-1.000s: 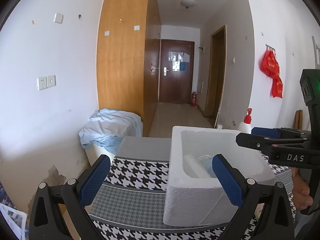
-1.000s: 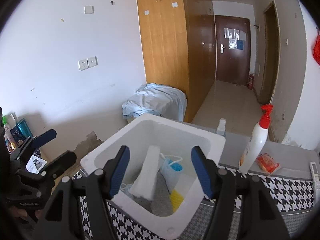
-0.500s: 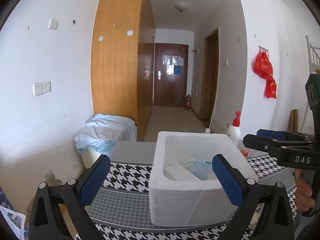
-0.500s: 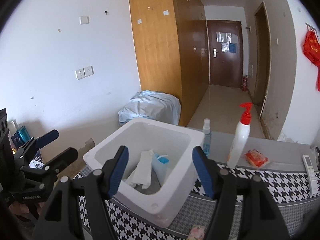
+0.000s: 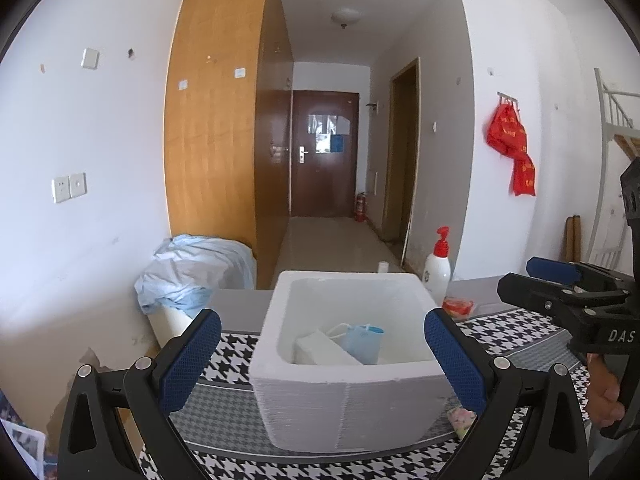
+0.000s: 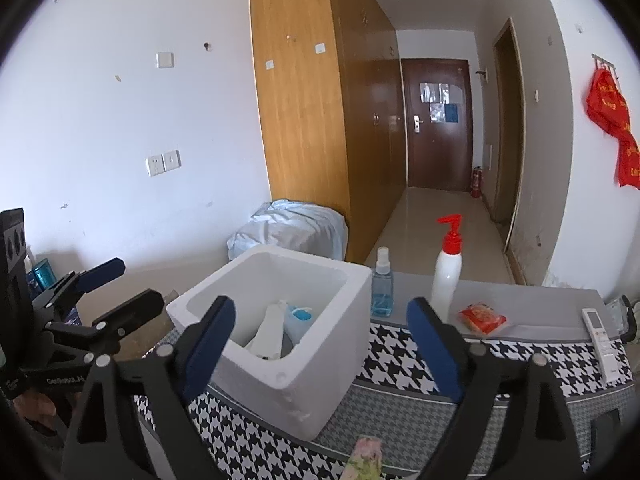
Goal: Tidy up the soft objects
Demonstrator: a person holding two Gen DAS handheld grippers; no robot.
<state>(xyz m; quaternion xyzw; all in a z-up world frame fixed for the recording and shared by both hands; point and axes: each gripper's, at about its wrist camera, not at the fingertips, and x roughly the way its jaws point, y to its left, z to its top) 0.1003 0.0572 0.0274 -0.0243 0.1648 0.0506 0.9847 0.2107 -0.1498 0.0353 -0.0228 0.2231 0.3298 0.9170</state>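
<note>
A white foam box (image 5: pixel 348 396) (image 6: pixel 304 384) stands on the houndstooth cloth (image 6: pixel 404 364). Inside it lie a white packet (image 5: pixel 320 350) (image 6: pixel 270 328) and a blue face mask (image 5: pixel 362 340) (image 6: pixel 298 316). A small floral soft piece (image 6: pixel 366 456) (image 5: pixel 460 418) lies on the cloth at the box's near right corner. My left gripper (image 5: pixel 322 332) is open, held short of the box with nothing between its blue pads. My right gripper (image 6: pixel 320 316) hangs above the table's near edge; its jaws are opening and hold nothing. Each gripper also shows from the side in the other's view: left gripper (image 6: pixel 136 284), right gripper (image 5: pixel 520 276).
Behind the box stand a white pump bottle with a red top (image 6: pixel 446 276) and a blue spray bottle (image 6: pixel 382 288). A red snack packet (image 6: pixel 482 318) and a white remote (image 6: pixel 598 332) lie at the right. A light blue cloth bundle (image 6: pixel 288 232) sits by the wooden wardrobe.
Both grippers have drawn back from the box, which now looks smaller and farther. The right gripper's jaws have widened. The floral piece has come into view.
</note>
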